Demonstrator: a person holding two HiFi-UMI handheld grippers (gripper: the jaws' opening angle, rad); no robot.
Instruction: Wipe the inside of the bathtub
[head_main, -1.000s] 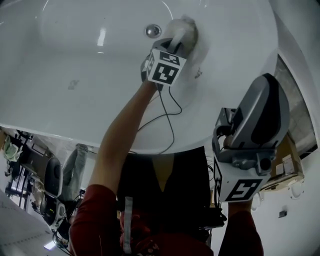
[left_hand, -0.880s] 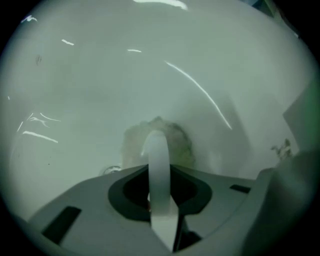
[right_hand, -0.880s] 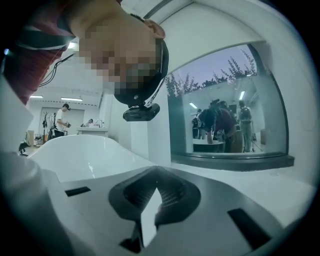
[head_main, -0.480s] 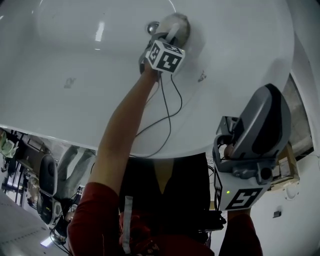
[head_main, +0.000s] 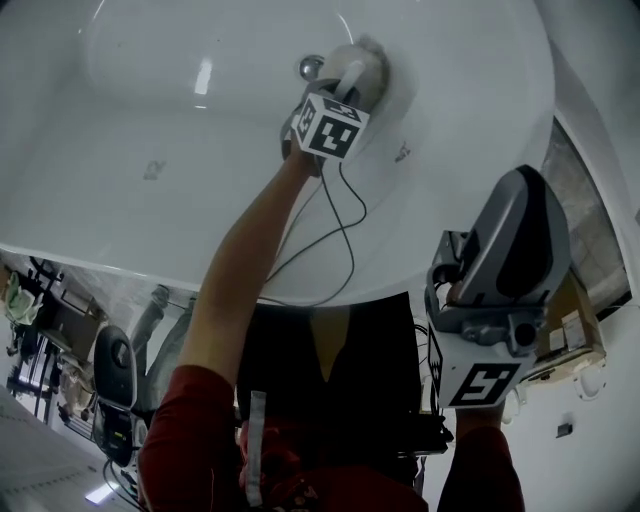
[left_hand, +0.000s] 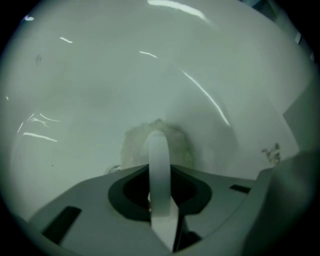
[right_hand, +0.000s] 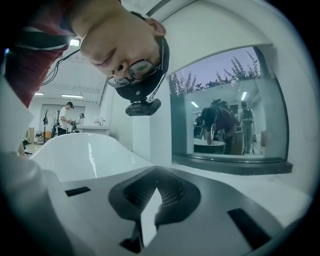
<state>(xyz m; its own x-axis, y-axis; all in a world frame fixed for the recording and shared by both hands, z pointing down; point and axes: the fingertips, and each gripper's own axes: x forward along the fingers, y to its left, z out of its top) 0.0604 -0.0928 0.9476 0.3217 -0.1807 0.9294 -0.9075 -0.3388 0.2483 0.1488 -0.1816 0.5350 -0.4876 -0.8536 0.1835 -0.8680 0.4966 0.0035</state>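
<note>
The bathtub (head_main: 150, 120) is white and glossy and fills the upper part of the head view, with its rim running across the middle of that view. A round metal drain (head_main: 311, 67) is seen on its bottom.

The left tool (head_main: 345, 82) is reached deep inside the tub, and its marker cube (head_main: 330, 125) is turned toward the camera. In the left gripper view the jaws of the left tool (left_hand: 157, 140) are closed together, and a pale, crumpled cloth (left_hand: 131, 147) is gripped at their tips. The cloth (head_main: 367, 60) is pressed against the tub surface just beside the drain, on its right. A thin dark cable (head_main: 340, 220) is hung from this tool over the tub wall and the rim. A small dark mark (head_main: 402, 153) is seen on the wall, near the cloth but apart from it.

The right tool (head_main: 520, 235) is held outside the tub, near the person's body, well apart from the left one. In the right gripper view its jaws (right_hand: 150, 200) are brought together and nothing is held between them.
</note>
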